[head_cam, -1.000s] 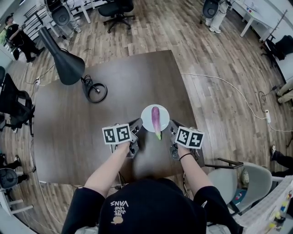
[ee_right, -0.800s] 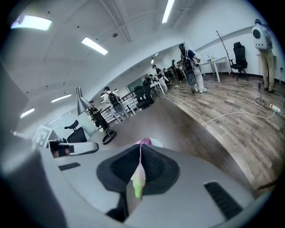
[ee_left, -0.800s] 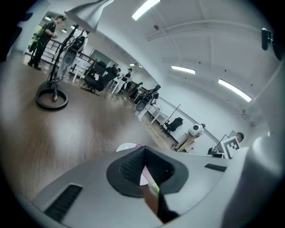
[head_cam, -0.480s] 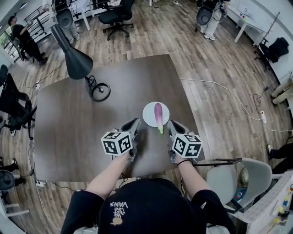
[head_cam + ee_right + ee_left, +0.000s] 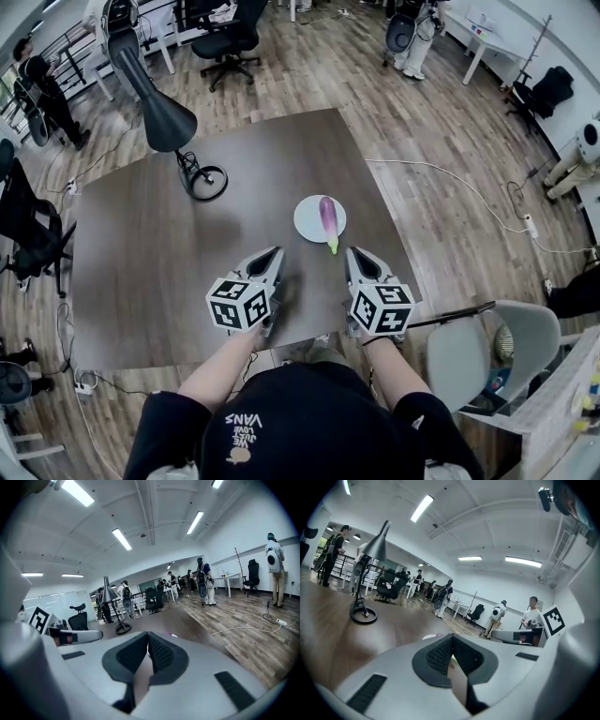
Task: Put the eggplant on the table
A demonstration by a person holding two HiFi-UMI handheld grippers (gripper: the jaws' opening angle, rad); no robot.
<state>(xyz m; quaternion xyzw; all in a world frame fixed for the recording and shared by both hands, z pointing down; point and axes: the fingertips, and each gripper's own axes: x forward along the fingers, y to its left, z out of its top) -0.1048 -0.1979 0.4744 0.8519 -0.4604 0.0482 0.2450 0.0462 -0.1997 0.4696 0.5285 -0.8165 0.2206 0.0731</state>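
The left gripper (image 5: 266, 262) and right gripper (image 5: 360, 262) are held with jaws pressed together and empty. They are poised near the white plate (image 5: 307, 218) bearing the eggplant (image 5: 327, 218), presumably staged for transfer to the table (image 5: 141, 244).

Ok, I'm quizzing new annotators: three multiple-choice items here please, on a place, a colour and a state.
1. Where is the eggplant? A. on the bare table B. on the white plate C. on the floor
2. What colour is the lamp? A. black B. red C. white
3. How are the left gripper and right gripper? A. shut, empty B. holding the eggplant C. wide open
Answers: B, it lies on the plate; A, its shade is black; A, both grippers' jaws meet on nothing.
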